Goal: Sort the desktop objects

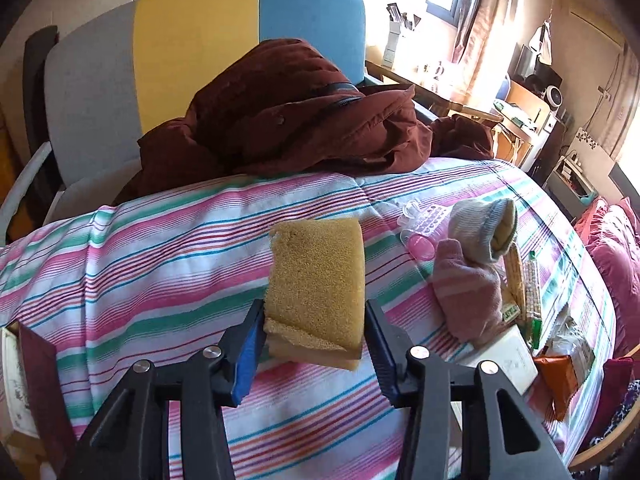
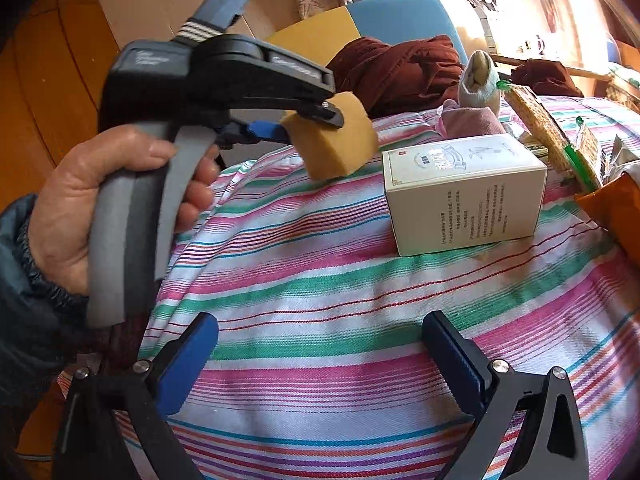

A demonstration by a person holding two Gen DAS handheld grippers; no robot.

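Fingers of the left gripper (image 1: 316, 344) are pinching the sponge (image 1: 318, 276) above the striped cloth (image 1: 160, 248), carrying it; the right gripper (image 2: 320, 352) is hanging wide, holding nothing; next, I think, a spot away from the box (image 2: 464, 192)

Left gripper (image 1: 315, 334) clamps yellow sponge (image 1: 316, 280) above striped bedspread (image 1: 160, 248); socks (image 1: 476, 264) lie right.
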